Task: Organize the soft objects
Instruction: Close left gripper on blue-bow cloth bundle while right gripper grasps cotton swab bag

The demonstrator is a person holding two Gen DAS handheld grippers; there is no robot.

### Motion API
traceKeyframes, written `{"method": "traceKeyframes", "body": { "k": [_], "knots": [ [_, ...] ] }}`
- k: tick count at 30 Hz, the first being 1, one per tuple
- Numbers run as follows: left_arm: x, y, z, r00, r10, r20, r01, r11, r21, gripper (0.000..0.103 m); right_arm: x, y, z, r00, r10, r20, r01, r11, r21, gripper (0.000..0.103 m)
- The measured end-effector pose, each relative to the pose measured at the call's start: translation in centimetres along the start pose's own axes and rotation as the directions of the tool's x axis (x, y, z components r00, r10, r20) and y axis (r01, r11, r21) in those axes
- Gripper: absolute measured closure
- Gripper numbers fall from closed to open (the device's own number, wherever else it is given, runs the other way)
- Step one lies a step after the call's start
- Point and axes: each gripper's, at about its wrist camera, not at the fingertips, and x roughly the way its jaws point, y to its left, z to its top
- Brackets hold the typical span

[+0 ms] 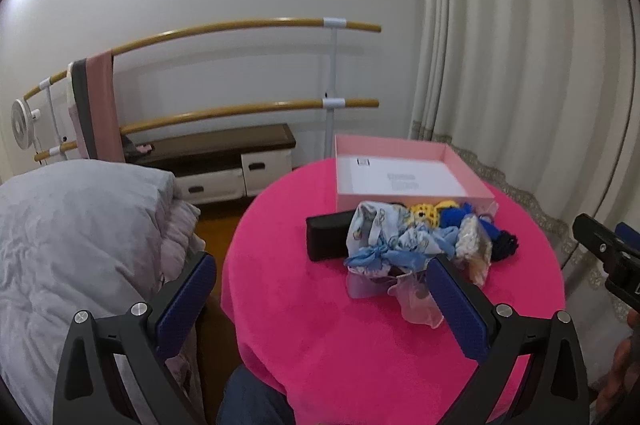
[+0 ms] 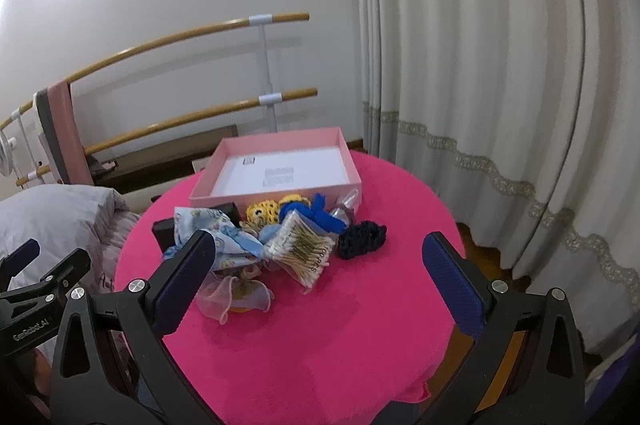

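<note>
Both tools hang over the near edge of the round bench (image 2: 360, 325) with its hot-pink cover, and neither has anything in it. The left hand-held gripper (image 1: 320, 301) is spread wide, nothing between its blue pads (image 1: 186, 301). The right hand-held gripper (image 2: 316, 289) is just as wide apart, also bare.

Straight ahead of both lies the heap of soft things. Nearest the right gripper's left finger is a sheer pink organza pouch (image 2: 236, 295), crumpled on the cover. Just beyond it, a pale blue printed cloth (image 2: 216, 237), bunched and knotted. To the right of that, a clear bag of cotton swabs (image 2: 306, 247), touching the cloth. Further right, a dark navy crocheted piece (image 2: 362, 239) sits a little apart from the bag. Behind these, yellow crocheted toys (image 2: 260, 211) and a bright blue knitted piece (image 2: 320, 213) press against the front wall of the open pink box (image 2: 276, 195), whose white floor carries only a printed label.

A black case (image 1: 326, 235) lies at the left of the heap, half buried under the cloth; in the right wrist view only its corners show. Something clear and plastic beside the box is too blurred to name.

Off the bench to the left, a grey quilt (image 1: 80, 225) on a bed, wooden wall bars (image 1: 240, 27) with a pink strap over them, and a low dark cabinet (image 1: 224, 145). To the right, pleated cream curtains (image 2: 500, 65).
</note>
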Motion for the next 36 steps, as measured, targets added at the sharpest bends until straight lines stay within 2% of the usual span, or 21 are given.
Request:
{"method": "traceKeyframes", "body": {
  "k": [7,15,22,25,30,36],
  "knots": [
    [5.9,-1.1,1.1,0.997,-0.012,-0.076,0.013,1.000,0.011,0.000,5.7,-0.9,-0.7,0.994,0.011,-0.109,-0.009,1.000,0.013,0.000],
    [12.9,-2.4,2.0,0.991,-0.028,-0.134,0.033,0.999,0.032,0.000,11.6,-0.1,-1.5,0.975,0.063,-0.212,-0.060,0.998,0.020,0.000],
    [17.7,-3.3,2.8,0.982,-0.082,-0.169,0.085,0.996,0.013,0.000,15.0,-1.4,-2.1,0.954,0.133,-0.270,-0.102,0.987,0.124,0.000],
    [19.9,-3.7,2.8,0.976,-0.084,-0.203,0.087,0.996,0.009,0.000,16.4,-1.6,-2.3,0.943,0.161,-0.290,-0.117,0.980,0.161,0.000],
    [23.0,-3.9,2.6,0.965,-0.109,-0.237,0.105,0.994,-0.032,0.000,18.3,-2.0,-2.8,0.928,0.189,-0.322,-0.125,0.970,0.211,0.008],
    [24.3,-4.3,3.0,0.960,-0.130,-0.249,0.123,0.991,-0.044,0.000,19.7,-2.3,-2.9,0.912,0.245,-0.329,-0.160,0.951,0.263,0.015]
  ]
}}
